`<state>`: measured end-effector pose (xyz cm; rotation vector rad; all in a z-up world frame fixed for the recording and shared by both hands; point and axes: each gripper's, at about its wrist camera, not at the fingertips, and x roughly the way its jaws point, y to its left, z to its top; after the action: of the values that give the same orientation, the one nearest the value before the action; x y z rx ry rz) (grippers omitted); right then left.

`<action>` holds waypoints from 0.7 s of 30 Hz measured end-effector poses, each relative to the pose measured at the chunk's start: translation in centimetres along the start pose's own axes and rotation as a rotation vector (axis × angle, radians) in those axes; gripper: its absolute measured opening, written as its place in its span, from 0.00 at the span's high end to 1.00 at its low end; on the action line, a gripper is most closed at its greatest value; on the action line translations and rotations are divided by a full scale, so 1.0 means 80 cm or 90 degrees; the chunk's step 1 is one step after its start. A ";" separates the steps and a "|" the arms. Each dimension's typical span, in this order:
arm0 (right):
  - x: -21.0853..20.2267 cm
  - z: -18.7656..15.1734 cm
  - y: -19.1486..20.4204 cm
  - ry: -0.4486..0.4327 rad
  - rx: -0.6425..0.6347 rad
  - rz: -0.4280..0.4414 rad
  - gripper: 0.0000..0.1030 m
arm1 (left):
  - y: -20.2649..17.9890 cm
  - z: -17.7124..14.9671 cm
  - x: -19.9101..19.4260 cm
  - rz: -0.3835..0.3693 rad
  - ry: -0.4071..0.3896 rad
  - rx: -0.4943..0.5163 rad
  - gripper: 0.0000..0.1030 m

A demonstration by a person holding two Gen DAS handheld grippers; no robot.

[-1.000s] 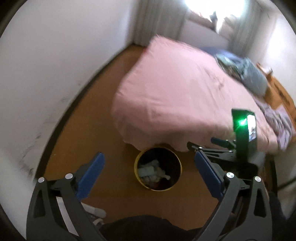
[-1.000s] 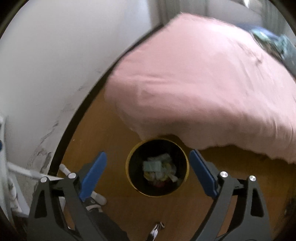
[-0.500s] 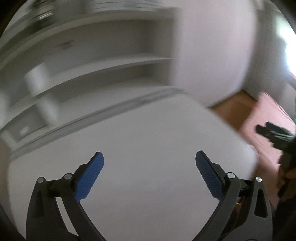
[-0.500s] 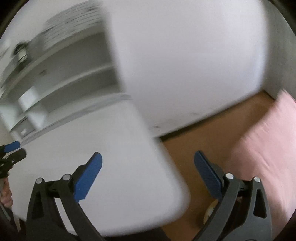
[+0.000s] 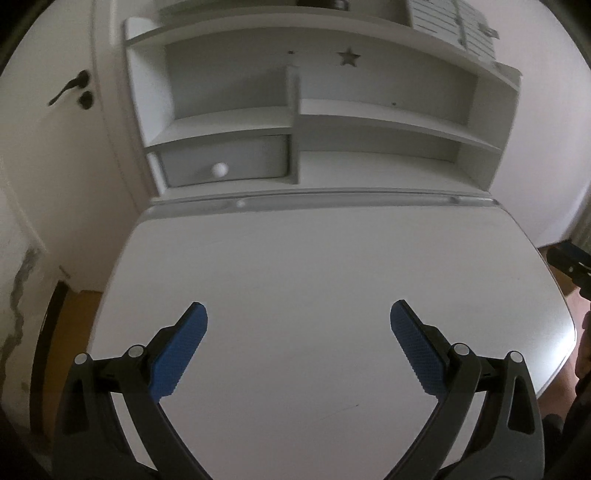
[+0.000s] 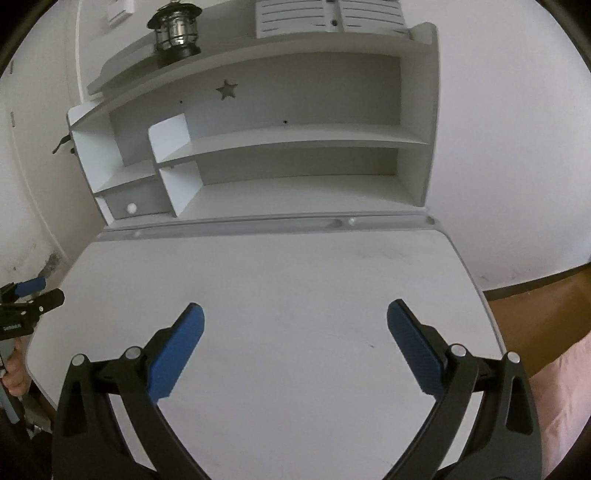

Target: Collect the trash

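Trash bin gone from view; white desk [image 5: 332, 295] now.

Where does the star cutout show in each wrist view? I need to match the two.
Left wrist: star cutout top centre-right, on the hutch's back panel, above the upright divider.
Right wrist: star cutout upper left of centre, below and right of the lantern.
Shared landmark: the drawer knob, lower left of the star in both.
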<state>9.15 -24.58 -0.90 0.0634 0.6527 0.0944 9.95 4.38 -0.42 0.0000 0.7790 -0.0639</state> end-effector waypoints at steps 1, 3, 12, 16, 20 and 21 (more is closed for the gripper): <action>-0.001 0.000 0.003 -0.001 -0.002 -0.002 0.07 | 0.006 -0.002 -0.004 -0.003 0.000 -0.010 0.06; -0.003 0.000 0.003 -0.001 -0.002 -0.003 0.07 | 0.009 -0.004 -0.006 -0.006 0.004 -0.016 0.06; -0.013 -0.008 0.014 0.008 -0.025 0.002 0.07 | 0.006 -0.013 -0.004 -0.004 0.008 -0.016 0.06; -0.018 -0.018 0.019 0.008 -0.033 0.009 0.07 | 0.006 -0.012 -0.009 -0.017 0.007 -0.028 0.06; -0.017 -0.028 0.021 0.018 -0.036 0.010 0.07 | 0.003 -0.015 -0.010 -0.011 0.006 -0.023 0.06; -0.016 -0.031 0.022 0.023 -0.040 0.009 0.07 | 0.003 -0.015 -0.010 -0.011 0.007 -0.023 0.06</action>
<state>6.52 -22.88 -1.91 0.0065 0.6845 0.1297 8.59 4.67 -0.72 -0.0406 0.7910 -0.0655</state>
